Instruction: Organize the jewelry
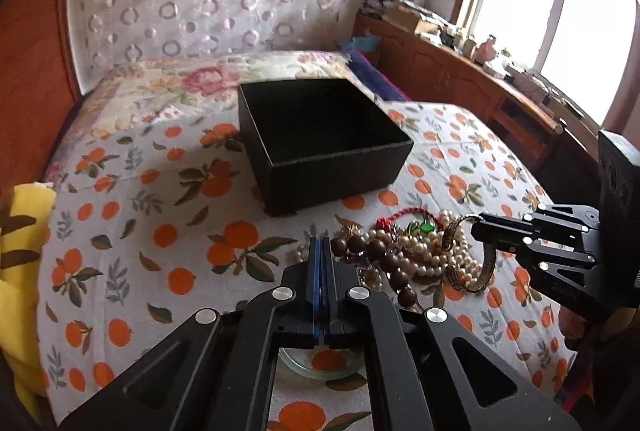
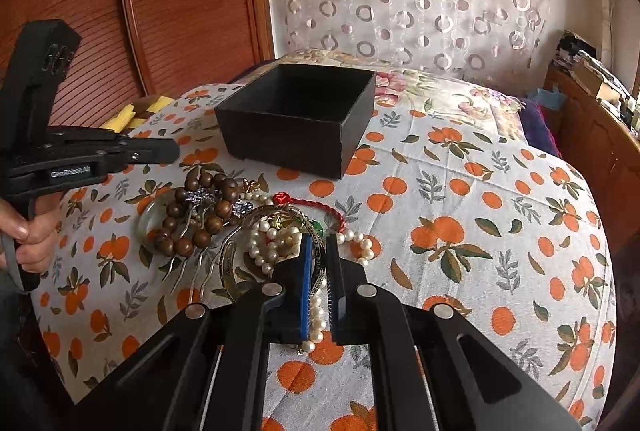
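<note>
An open black box [image 1: 320,139] [image 2: 296,119] stands on the orange-print cloth. In front of it lies a jewelry pile: brown wooden beads [image 1: 376,255] [image 2: 200,207], white pearls [image 1: 436,255] [image 2: 272,243], a red cord [image 2: 316,207], a glass bangle [image 2: 150,215] and metal hairpins [image 2: 188,263]. My right gripper [image 2: 320,243] [image 1: 476,227] is shut on an engraved metal bangle [image 1: 480,263] [image 2: 316,255] at the pile. My left gripper [image 1: 320,247] [image 2: 174,151] is shut and empty, just left of the pile.
The cloth covers a table [image 2: 480,231] that drops off at the right and front. A yellow cloth [image 1: 24,231] lies at the left edge. A wooden cabinet [image 1: 460,79] with clutter runs under the window at the right.
</note>
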A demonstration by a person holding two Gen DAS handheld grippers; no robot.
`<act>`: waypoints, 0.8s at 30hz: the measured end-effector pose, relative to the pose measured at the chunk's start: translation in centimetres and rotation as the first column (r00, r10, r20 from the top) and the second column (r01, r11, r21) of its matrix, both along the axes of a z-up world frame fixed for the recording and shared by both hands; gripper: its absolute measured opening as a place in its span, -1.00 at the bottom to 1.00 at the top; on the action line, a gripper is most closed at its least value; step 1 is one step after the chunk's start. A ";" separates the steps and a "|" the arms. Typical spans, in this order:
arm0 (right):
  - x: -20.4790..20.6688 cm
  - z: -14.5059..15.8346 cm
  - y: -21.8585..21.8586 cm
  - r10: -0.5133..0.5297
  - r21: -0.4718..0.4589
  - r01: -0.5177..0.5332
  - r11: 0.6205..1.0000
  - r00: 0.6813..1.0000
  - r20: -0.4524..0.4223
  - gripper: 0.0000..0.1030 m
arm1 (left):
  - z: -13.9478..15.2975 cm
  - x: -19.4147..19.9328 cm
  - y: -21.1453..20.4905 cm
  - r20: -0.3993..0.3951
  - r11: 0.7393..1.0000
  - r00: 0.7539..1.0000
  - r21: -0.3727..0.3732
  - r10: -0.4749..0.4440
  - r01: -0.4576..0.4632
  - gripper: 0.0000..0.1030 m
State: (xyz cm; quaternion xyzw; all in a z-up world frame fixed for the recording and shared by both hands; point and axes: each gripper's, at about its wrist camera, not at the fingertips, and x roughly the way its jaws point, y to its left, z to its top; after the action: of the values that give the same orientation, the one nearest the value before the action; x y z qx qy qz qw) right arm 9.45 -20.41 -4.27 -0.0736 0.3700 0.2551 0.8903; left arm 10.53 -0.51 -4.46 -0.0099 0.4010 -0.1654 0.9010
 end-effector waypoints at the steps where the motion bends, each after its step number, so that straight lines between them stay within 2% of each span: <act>1: -0.1 0.0 0.0 0.002 0.001 -0.002 1.000 1.000 -0.001 -0.85 | -0.3 0.3 -0.1 -0.013 1.000 1.000 0.008 -0.003 0.003 -1.00; 4: -0.1 -0.1 0.2 0.007 0.002 -0.007 1.000 1.000 -0.002 -0.85 | -1.1 1.1 -0.5 -0.046 0.999 0.999 0.026 -0.018 0.019 -0.90; 7: -0.3 -0.2 0.3 0.008 0.001 -0.008 1.000 1.000 -0.003 -0.85 | -2.0 1.8 -1.1 -0.083 0.998 0.996 0.046 -0.033 0.037 -0.68; 11: -0.3 -0.3 0.4 0.005 0.001 -0.005 1.000 1.000 -0.002 -0.85 | -2.7 2.3 -1.4 -0.094 0.998 0.995 0.054 -0.039 0.044 -0.64; 13: -0.4 -0.4 0.4 0.004 0.001 -0.004 1.000 1.000 0.000 -0.85 | -2.8 2.2 -1.4 -0.096 0.998 0.994 0.044 -0.047 0.052 -0.74; 17: -0.5 -0.2 0.2 0.002 0.005 -0.002 1.000 1.000 0.006 -0.85 | -2.1 1.4 -1.9 -0.050 0.996 0.998 0.074 -0.043 0.046 -0.77; 24: -0.2 0.5 0.1 -0.004 0.015 0.004 1.000 1.000 0.027 -0.85 | 2.2 -0.5 -2.0 0.071 0.999 0.997 0.018 -0.036 0.035 -0.77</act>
State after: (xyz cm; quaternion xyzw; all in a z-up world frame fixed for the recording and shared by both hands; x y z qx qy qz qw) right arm 9.24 -20.33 -3.76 -0.0699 0.3561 0.2550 0.8963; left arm 10.01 -2.53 -2.21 0.0105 0.3699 -0.1784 0.9117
